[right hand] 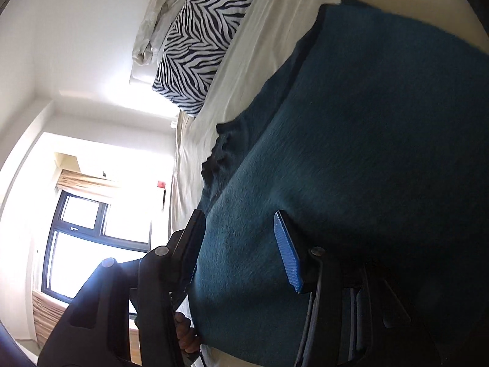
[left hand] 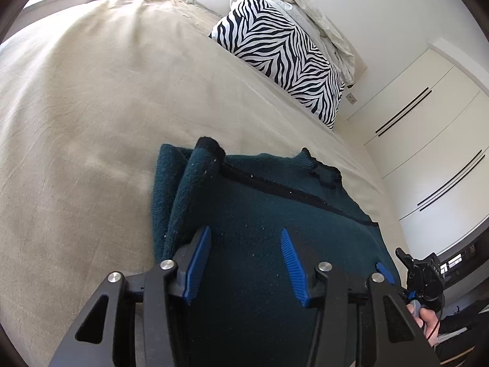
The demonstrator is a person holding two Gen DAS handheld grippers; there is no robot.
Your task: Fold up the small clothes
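A dark teal knitted sweater (left hand: 275,208) with black trim lies on the beige bed cover (left hand: 91,116), one side folded over into a thick ridge at its left. My left gripper (left hand: 246,232) hovers just over the sweater's near part, its blue pads apart and open with nothing pinched between them. In the right wrist view the sweater (right hand: 351,122) fills the frame. My right gripper (right hand: 240,214) stands open above its fuzzy surface, gripping no fabric. The right gripper (left hand: 385,270) also shows at the sweater's right edge, with a hand (left hand: 429,321) behind it.
A zebra-print pillow (left hand: 281,49) leans at the head of the bed with a crumpled pale sheet (left hand: 321,15) behind it. White wardrobe doors (left hand: 428,128) stand to the right of the bed. A window (right hand: 91,238) glares brightly. Bare bed cover stretches to the left of the sweater.
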